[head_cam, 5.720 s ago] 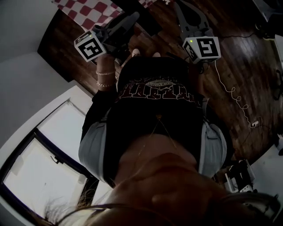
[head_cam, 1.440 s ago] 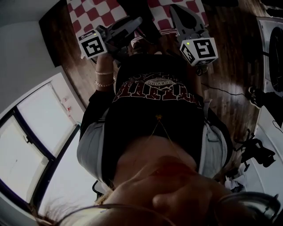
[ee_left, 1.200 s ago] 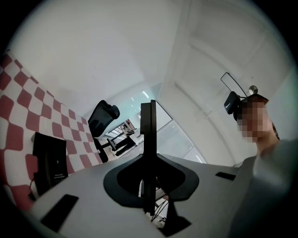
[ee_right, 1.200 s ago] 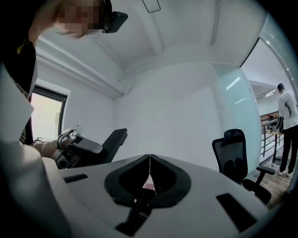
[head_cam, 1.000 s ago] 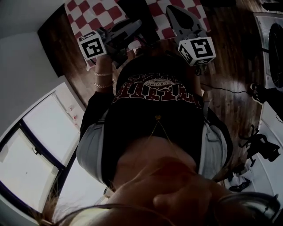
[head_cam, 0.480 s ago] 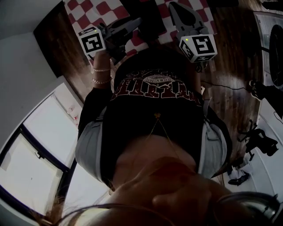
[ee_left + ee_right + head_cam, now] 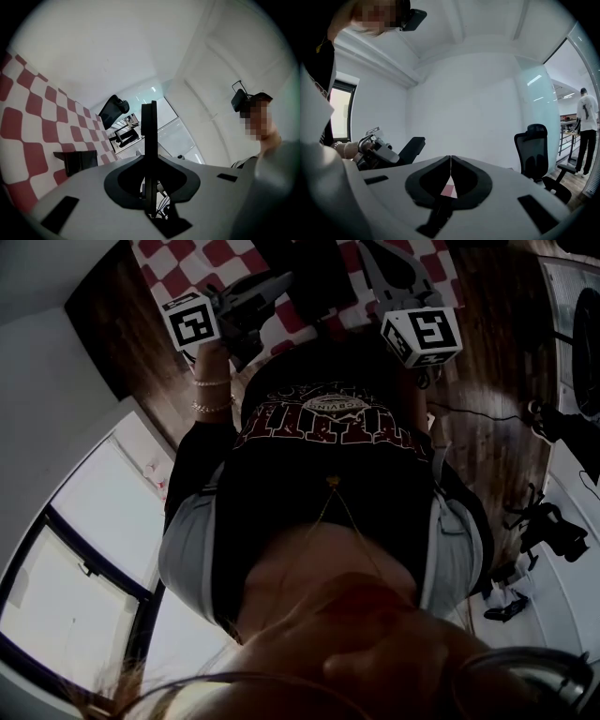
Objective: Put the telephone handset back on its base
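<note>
From the head view, the person stands over a red-and-white checked cloth (image 7: 220, 254), with dark wood floor (image 7: 487, 427) beside it, and holds one gripper in each hand in front of the chest. The left gripper (image 7: 149, 112) has its jaws drawn together: in its own view they read as a single thin dark upright bar, with no gap and nothing I can make out between them. The right gripper (image 7: 450, 160) is closed too, its jaw edges meeting in a fine seam, and it grips nothing. A dark boxy thing (image 7: 79, 161) sits against the checked cloth, left of the left gripper's jaws (whether it is the telephone I cannot tell, and I cannot pick out the handset in any view). An office chair (image 7: 534, 150) and a standing person (image 7: 587, 126) show beyond the right gripper
</note>
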